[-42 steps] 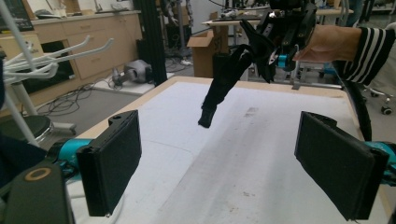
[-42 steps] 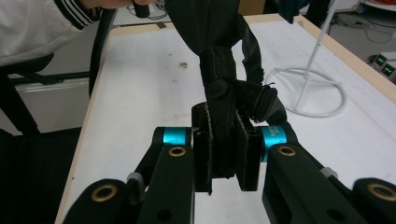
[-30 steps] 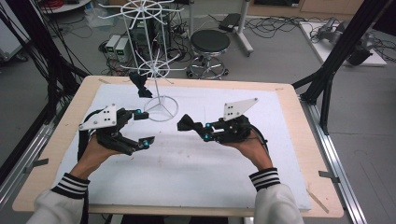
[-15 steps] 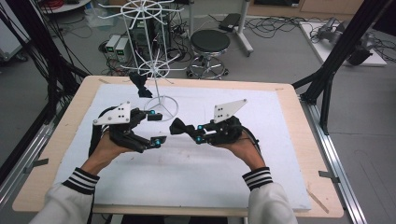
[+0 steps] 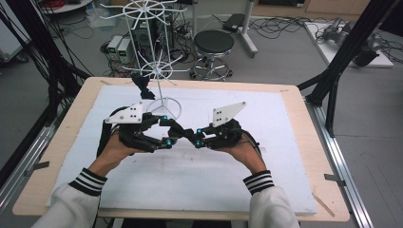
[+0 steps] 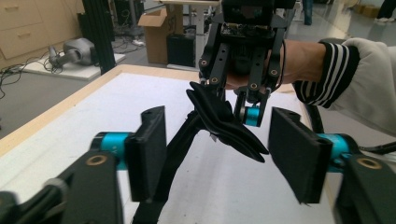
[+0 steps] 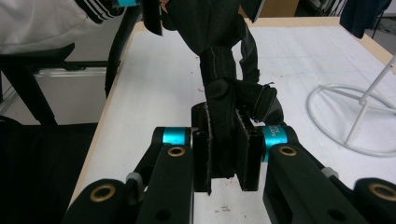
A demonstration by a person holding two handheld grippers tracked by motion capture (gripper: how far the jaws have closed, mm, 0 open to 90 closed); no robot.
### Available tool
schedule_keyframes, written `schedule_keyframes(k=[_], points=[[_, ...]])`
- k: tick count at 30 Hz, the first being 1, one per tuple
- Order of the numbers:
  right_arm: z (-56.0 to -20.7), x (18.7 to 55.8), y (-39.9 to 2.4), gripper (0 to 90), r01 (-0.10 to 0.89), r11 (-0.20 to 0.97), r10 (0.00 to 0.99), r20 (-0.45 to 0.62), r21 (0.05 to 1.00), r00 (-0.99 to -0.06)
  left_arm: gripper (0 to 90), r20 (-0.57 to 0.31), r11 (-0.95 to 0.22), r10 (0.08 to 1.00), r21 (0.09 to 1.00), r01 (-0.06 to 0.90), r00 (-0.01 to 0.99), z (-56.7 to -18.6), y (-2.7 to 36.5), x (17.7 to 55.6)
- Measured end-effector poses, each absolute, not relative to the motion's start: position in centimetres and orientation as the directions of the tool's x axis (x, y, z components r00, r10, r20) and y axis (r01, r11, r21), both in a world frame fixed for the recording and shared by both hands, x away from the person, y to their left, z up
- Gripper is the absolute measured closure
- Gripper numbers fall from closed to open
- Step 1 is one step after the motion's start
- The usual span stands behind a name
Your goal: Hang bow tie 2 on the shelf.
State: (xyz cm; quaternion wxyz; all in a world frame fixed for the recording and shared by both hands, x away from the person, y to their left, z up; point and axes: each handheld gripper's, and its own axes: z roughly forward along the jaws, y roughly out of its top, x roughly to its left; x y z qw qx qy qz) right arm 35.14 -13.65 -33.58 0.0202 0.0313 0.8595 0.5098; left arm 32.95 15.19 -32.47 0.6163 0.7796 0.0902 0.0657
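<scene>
From the high view, the left gripper (image 5: 167,130) and right gripper (image 5: 198,136) are brought tip to tip above the white mat (image 5: 266,156), near the wire rack (image 5: 159,71). In the left gripper view, the black cloth (image 6: 224,123) is seen hanging between its jaws, which have just been closing, pads not yet touching it. In the right gripper view, the cloth (image 7: 219,116) is clamped tight.

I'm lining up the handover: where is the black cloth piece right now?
In the high view the black cloth piece hangs mid-table, just in front of the white wire rack, clamped in the right tongs; its free end reaches between the left tongs, which have been closing.
</scene>
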Motion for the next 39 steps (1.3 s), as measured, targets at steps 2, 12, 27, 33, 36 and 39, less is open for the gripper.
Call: schedule_keyframes(k=[2, 12, 27, 33, 36, 39], points=[[-33.6, 35.1, -13.6, 79.8, 0.032, 0.479, 0.074, -0.003, 0.877, -0.997, 44.0, -0.003, -0.237, 0.218, 0.97, 0.056, 0.976, -32.4, 15.1, 32.9], [-33.7, 35.1, -13.3, 79.9, 0.034, 0.48, 0.075, -0.003, 0.876, -0.997, 69.3, -0.016, -0.253, 0.224, 0.965, 0.074, 0.974, -32.3, 15.2, 32.9], [-33.8, 35.2, -13.1, 77.8, 0.031, 0.473, 0.073, -0.004, 0.88, -0.997, 82.4, -0.031, -0.25, 0.243, 0.964, 0.093, 0.97, -32.1, 15.3, 32.8], [-34.0, 34.3, -12.8, 6.9, 0.015, 0.447, 0.198, -0.082, 0.895, -0.977, 82.5, -0.015, -0.232, 0.255, 0.97, 0.076, 0.967, -31.9, 15.6, 32.7], [-34.0, 34.0, -12.7, 1.1, 0.018, 0.44, 0.213, -0.085, 0.898, -0.973, 82.5, -0.02, -0.228, 0.255, 0.97, 0.08, 0.967, -31.9, 15.7, 32.6], [-34.0, 33.9, -12.9, 1.1, 0.037, 0.429, 0.228, -0.069, 0.903, -0.971, 82.5, -0.021, -0.232, 0.258, 0.969, 0.083, 0.966, -31.8, 15.7, 32.6]])
